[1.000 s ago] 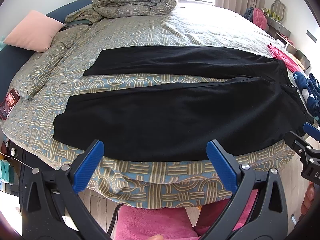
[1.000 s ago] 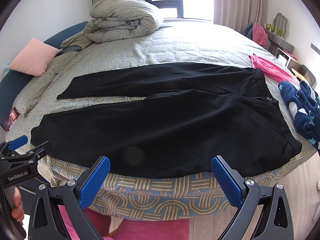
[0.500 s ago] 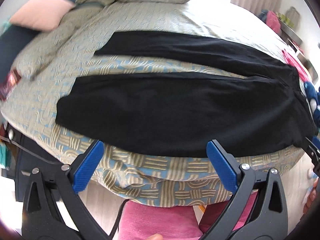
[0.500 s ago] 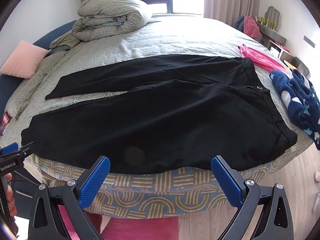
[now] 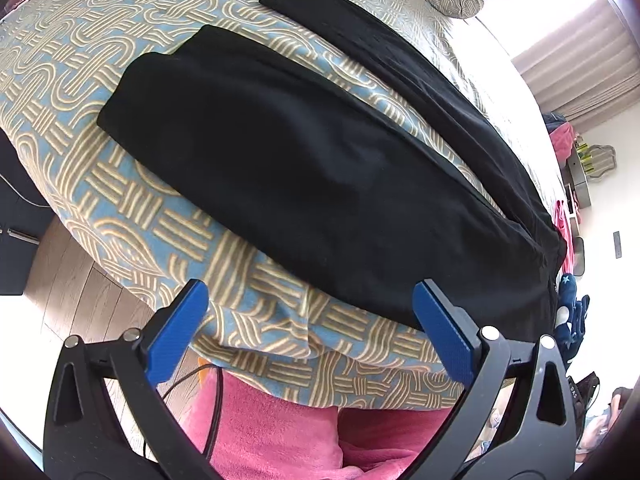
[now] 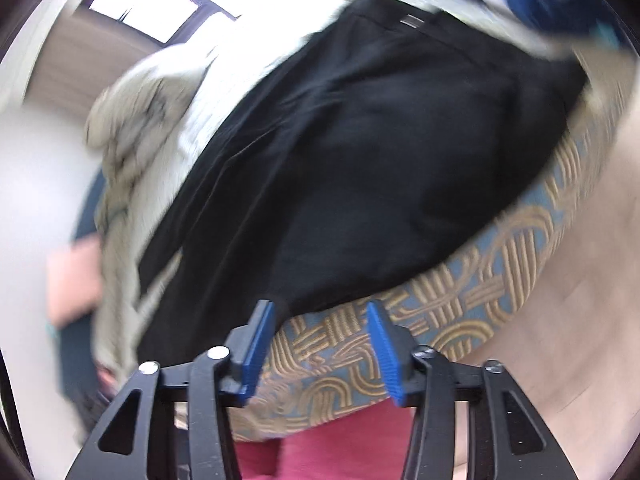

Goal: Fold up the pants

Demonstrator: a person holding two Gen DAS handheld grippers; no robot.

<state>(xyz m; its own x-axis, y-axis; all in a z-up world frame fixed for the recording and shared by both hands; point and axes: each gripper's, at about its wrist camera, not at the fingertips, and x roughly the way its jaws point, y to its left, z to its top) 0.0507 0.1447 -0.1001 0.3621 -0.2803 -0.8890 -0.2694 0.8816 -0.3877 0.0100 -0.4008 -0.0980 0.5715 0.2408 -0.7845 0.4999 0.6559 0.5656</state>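
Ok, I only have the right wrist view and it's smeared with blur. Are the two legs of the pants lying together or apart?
Observer: Apart. In the left wrist view the legs of the black pants fan out, with a strip of patterned bedspread showing between them.
Operator: Is the left hand-held gripper holding anything?
Observer: No. The left hand-held gripper is open over the bed's edge, with nothing between its fingers.
Operator: Anything underneath it?
Observer: A dark cable runs down across pink fabric below the bedspread.
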